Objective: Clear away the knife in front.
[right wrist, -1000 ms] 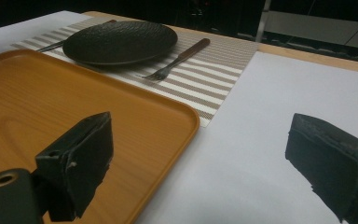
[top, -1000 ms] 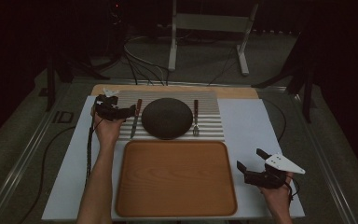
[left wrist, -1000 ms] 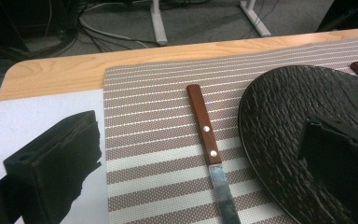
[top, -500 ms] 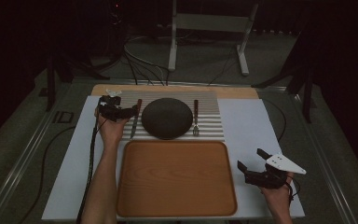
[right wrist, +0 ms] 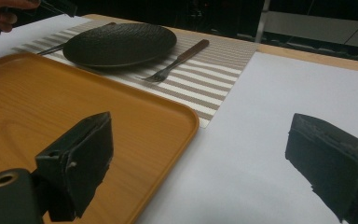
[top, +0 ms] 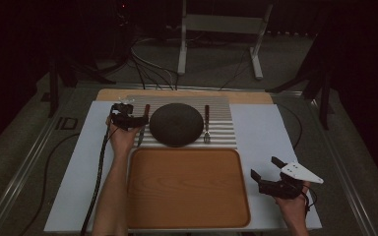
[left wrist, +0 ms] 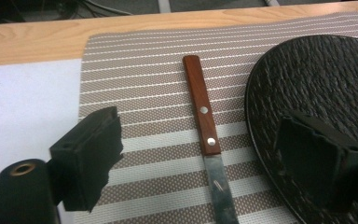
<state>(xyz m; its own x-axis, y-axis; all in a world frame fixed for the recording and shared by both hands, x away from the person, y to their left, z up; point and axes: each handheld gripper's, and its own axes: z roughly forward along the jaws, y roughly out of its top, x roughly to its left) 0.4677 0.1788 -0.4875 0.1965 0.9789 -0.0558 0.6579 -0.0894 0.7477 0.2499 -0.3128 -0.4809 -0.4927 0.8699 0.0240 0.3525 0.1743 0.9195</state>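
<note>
A knife (left wrist: 204,122) with a reddish wooden handle lies on the striped placemat (left wrist: 144,116), left of a dark textured plate (left wrist: 317,84). My left gripper (left wrist: 200,135) hovers low over the knife, one jaw on each side of the handle's lower end and neither touching it. Its jaws have just been closing, with the knife between them. From above, the left gripper (top: 130,120) sits at the knife (top: 141,132) beside the plate (top: 176,124). My right gripper (top: 266,168) stands open over the white table cover, right of the wooden tray (top: 187,196), with nothing between its jaws (right wrist: 203,126).
A fork (top: 206,125) lies on the placemat right of the plate. The wooden tray (right wrist: 51,107) lies in front of the placemat. The white cover (top: 266,128) stretches to the right. Cables and a metal stand (top: 216,29) are beyond the table's far edge.
My left hand has shifted a little right and down onto the knife, and its jaws have narrowed. The right hand has stayed where it was.
</note>
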